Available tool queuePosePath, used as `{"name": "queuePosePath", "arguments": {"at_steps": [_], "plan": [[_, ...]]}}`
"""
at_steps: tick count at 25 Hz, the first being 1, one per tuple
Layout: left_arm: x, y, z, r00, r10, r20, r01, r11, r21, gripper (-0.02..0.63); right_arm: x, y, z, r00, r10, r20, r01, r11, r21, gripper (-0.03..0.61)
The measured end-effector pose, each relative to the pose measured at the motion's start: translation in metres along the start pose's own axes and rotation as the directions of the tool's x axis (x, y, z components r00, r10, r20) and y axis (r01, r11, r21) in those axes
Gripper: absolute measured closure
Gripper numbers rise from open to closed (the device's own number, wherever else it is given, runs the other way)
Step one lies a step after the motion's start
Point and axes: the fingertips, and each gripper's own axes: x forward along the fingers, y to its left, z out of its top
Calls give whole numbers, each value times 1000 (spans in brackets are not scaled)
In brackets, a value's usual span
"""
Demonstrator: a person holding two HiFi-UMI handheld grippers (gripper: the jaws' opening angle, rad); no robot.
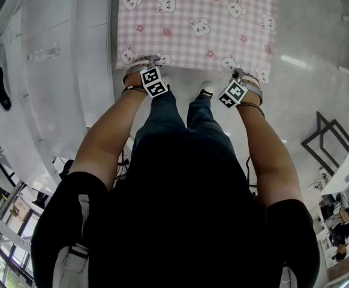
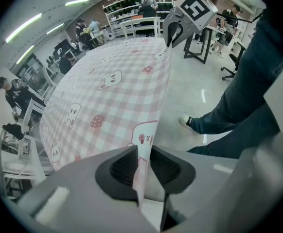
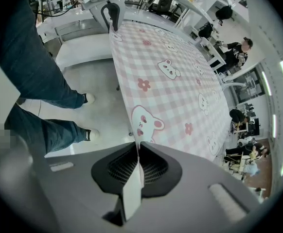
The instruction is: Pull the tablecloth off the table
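beneath the head camera, closest of all, the person's jeans (image 1: 174,116) and one white-toed shoe (image 1: 205,89) were seen on the pale floor (image 1: 318,71). just ahead of them, the left gripper (image 1: 143,63) and the right gripper (image 1: 241,75) were held pointing steeply down at the near hem of the pink checked tablecloth (image 1: 198,23), one at each near corner. a fold of the hem was pinched between the ribbed pads of the left gripper, with the jaws closed on the fabric. the right gripper's jaws were likewise shut tight on a thin fold of cloth that rose from between the pads. neither hand could be called nearer, since both corners were gripped side by side along the near edge.

from the jaws the cloth was spread flat and straight away from the body, printed with rabbits and strawberries, and its long axis appeared to run away from the person. the table beneath was hidden by it. a pull back toward the body along that axis was judged to be called for, with both hands matched so the cloth would be drawn off evenly rather than skewed.

farther off, shelves (image 2: 136,1) and seated people (image 3: 236,47) were made out.
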Motion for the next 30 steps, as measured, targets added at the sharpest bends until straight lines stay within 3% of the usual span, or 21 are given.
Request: {"name": "queuePosePath", "arguments": {"at_steps": [5,11,20,30], "plan": [[-16,9,5,1000,-1,-6,1,1000,28,594,-11,-10,3,1000,9,5,-9,1000,4,549],[-36,23,12,1000,12,-7,-11,999,42,606,-23,-18,5,999,53,5,-53,997,52,549],[-69,39,26,999,42,1,-42,995,95,612,-54,-47,5,999,-12,43,7,993,122,549],[-98,43,39,995,95,26,-97,986,136,612,-79,-59,-2,997,-53,54,45,989,139,549]]}}
